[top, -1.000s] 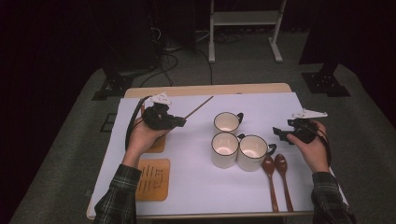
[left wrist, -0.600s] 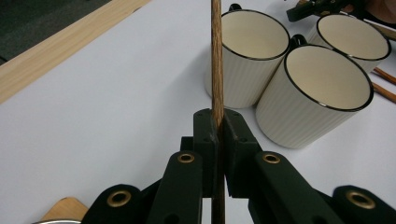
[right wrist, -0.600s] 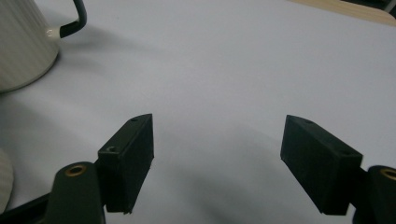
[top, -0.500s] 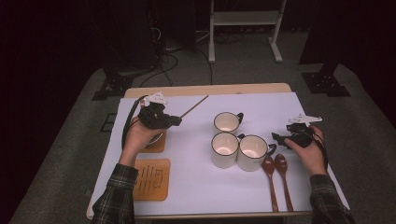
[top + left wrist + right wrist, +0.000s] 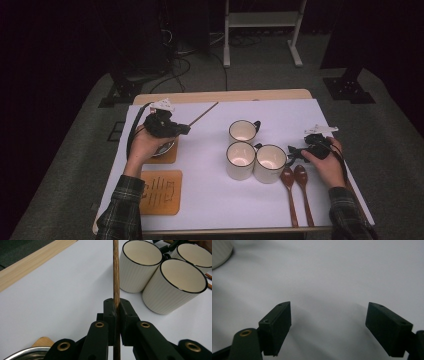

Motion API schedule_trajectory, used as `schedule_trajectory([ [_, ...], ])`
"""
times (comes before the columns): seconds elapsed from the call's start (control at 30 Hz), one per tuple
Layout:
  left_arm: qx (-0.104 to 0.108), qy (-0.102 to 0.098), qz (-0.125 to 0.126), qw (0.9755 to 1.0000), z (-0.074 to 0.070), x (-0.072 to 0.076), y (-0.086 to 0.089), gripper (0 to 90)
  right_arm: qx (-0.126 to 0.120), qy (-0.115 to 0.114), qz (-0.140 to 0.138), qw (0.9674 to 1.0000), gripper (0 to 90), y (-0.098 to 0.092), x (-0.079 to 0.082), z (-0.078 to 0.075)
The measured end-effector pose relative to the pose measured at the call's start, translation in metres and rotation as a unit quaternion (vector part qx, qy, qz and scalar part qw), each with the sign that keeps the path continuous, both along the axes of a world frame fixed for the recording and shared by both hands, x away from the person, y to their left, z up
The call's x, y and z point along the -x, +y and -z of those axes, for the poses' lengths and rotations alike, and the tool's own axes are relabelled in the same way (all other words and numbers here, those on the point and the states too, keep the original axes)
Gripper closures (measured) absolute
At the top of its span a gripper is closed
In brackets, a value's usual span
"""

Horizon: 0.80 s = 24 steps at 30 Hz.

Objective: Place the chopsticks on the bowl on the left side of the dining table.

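My left gripper point(image 5: 184, 129) is shut on a thin wooden stick point(image 5: 202, 114) that points toward the table's far edge. In the left gripper view the stick point(image 5: 116, 270) runs straight up from between the shut jaws of that gripper point(image 5: 116, 305). Three cream mugs with black rims point(image 5: 243, 131) point(image 5: 240, 160) point(image 5: 270, 163) stand together mid-table. My right gripper point(image 5: 293, 153) hovers open just right of the mugs, above the bowls of two wooden spoons point(image 5: 288, 187) point(image 5: 303, 187). In the right gripper view the gripper point(image 5: 328, 322) has its jaws wide apart over bare white table.
A metal bowl point(image 5: 164, 148) sits on an orange coaster under my left hand. A second orange coaster point(image 5: 160, 192) with dark lines lies at the front left. The wooden far edge of the table point(image 5: 220, 96) shows beyond the white cover.
My right gripper has come down and nearer, toward the spoons and mugs. The left gripper has shifted slightly left with the stick.
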<state>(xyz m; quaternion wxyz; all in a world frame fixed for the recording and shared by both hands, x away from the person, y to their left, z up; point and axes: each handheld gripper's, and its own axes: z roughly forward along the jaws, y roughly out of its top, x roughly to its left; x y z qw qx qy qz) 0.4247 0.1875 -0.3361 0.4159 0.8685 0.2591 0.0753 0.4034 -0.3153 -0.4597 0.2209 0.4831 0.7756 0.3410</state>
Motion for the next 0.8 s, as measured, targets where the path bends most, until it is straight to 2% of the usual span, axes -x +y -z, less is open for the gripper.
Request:
schedule_trajectory([
  [0.43,0.003,0.006,-0.018,0.9998,0.003,-0.005,0.018,85.1,0.001,0.004,-0.003,1.0000,17.9,0.001,0.000,0.003],
  [0.6,0.006,0.007,-0.022,0.9997,0.002,-0.005,0.023,85.1,-0.006,0.010,-0.002,0.9999,17.6,0.000,-0.001,0.004],
  [0.8,-0.002,0.008,-0.028,0.9996,0.003,-0.006,0.027,85.1,-0.008,0.011,-0.002,0.9999,17.5,-0.001,-0.001,0.004],
])
